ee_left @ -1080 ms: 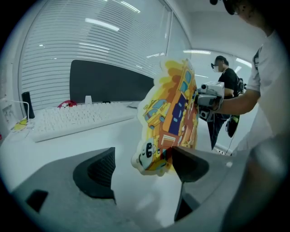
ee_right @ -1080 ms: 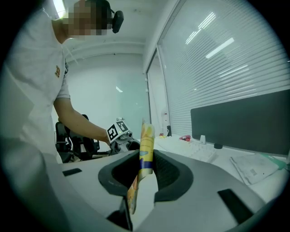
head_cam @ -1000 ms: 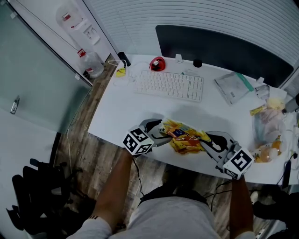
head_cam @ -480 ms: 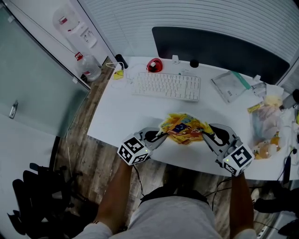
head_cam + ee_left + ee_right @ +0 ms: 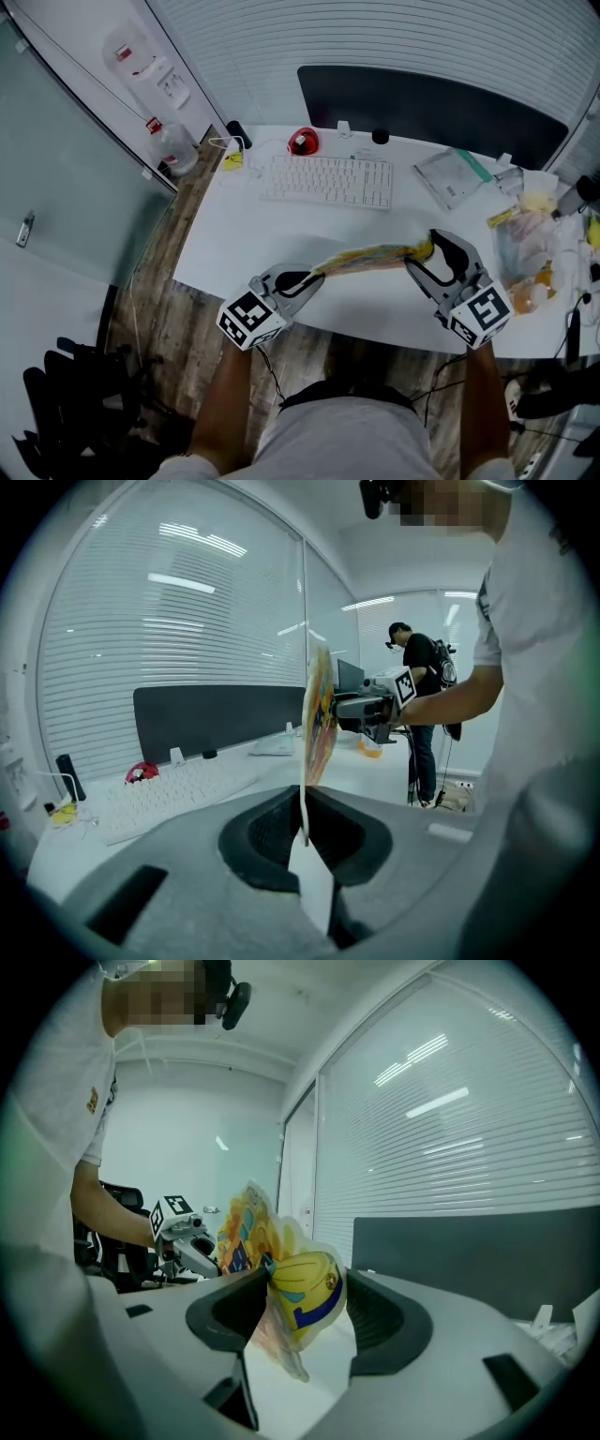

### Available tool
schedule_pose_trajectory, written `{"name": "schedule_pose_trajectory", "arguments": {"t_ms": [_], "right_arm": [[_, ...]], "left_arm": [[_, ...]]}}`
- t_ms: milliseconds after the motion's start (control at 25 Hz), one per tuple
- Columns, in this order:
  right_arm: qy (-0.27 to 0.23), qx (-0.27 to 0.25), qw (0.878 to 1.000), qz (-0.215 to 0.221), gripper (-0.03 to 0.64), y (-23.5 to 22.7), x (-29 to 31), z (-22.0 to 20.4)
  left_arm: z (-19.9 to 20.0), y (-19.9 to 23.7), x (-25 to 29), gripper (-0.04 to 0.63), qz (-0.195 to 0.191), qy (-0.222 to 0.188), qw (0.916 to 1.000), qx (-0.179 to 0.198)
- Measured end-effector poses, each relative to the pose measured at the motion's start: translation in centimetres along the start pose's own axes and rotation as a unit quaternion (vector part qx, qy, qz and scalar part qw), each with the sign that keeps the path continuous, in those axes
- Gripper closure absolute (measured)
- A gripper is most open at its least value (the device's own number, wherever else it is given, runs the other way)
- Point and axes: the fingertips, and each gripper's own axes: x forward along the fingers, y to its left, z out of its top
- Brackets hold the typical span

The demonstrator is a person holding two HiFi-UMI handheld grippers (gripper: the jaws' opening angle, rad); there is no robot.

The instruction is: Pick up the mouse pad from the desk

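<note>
The mouse pad (image 5: 370, 256), thin with a yellow cartoon print, hangs above the white desk (image 5: 234, 234), stretched edge-on between both grippers. My left gripper (image 5: 314, 277) is shut on its left edge; in the left gripper view the pad (image 5: 317, 726) stands upright, pinched in the closed jaws (image 5: 302, 822). My right gripper (image 5: 427, 253) is at the pad's right end and its jaws are opening. In the right gripper view the curled yellow end (image 5: 300, 1302) leans on the left jaw, with a gap to the right one.
A white keyboard (image 5: 328, 180) and a red mouse (image 5: 301, 142) lie at the desk's far side before a dark partition (image 5: 422, 103). A clear plastic bag (image 5: 452, 175) and food bags (image 5: 530, 253) crowd the right end. A second person (image 5: 417, 714) stands beyond the desk.
Both grippers have risen and drawn apart, lifting the pad off the desk and pulling it flat. The left jaws have closed on its edge; the right jaws have widened.
</note>
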Motion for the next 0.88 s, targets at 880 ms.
{"name": "schedule_pose_trajectory", "arguments": {"t_ms": [880], "right_arm": [[-0.045,0.084,0.993,0.076,0.386,1.2,-1.4,2.3]], "left_arm": [[4.7,-4.1,-2.8,0.574,-0.109,-0.047,0.9929,-0.007]]}}
